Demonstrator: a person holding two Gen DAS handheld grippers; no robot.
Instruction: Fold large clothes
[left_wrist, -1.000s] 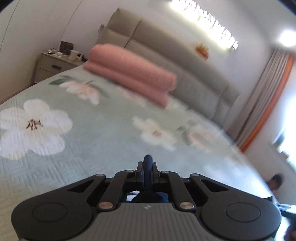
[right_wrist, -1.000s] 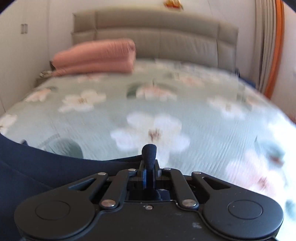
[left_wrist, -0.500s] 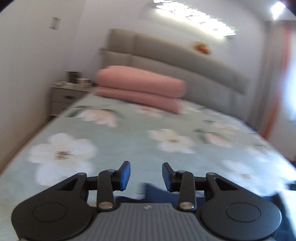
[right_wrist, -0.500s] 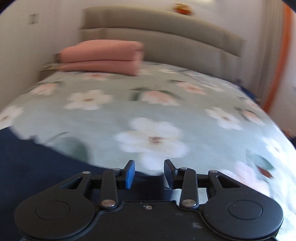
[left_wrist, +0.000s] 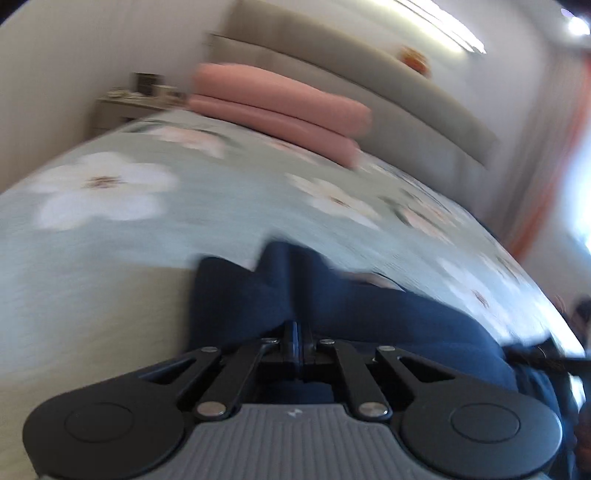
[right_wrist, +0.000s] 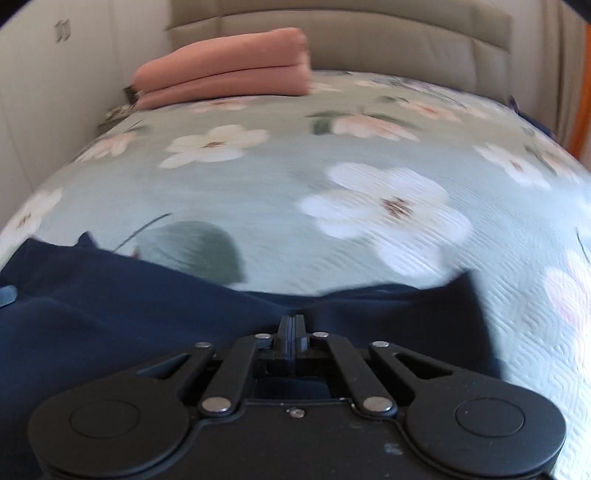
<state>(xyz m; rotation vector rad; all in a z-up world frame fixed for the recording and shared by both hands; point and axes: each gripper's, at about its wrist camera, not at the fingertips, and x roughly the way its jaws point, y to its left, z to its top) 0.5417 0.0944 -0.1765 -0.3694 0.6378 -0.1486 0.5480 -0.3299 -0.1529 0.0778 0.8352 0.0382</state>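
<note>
Here, both sets of jaws pressed together. Left gripper (left_wrist: 294, 332): fingers meet on a ridge of the navy garment (left_wrist: 369, 306), cloth bunched up between and ahead of the tips. Right gripper (right_wrist: 291, 326): fingers shut at the garment's (right_wrist: 147, 314) far edge; cloth lies right under the tips, so it looks pinched, though the contact itself is hidden.

Garment lies along the near edge of the bed (right_wrist: 295, 236), long axis running side to side across both views, 1 corner poking up at right in the right wrist view. Which end is which cannot be told.

Beyond it, open floral bedspread. 2 stacked pink pillows (right_wrist: 225, 70) sit at the far left by the grey headboard (right_wrist: 388, 40), well apart from the garment. Nightstand (left_wrist: 125, 107) beside the bed, blurred.
</note>
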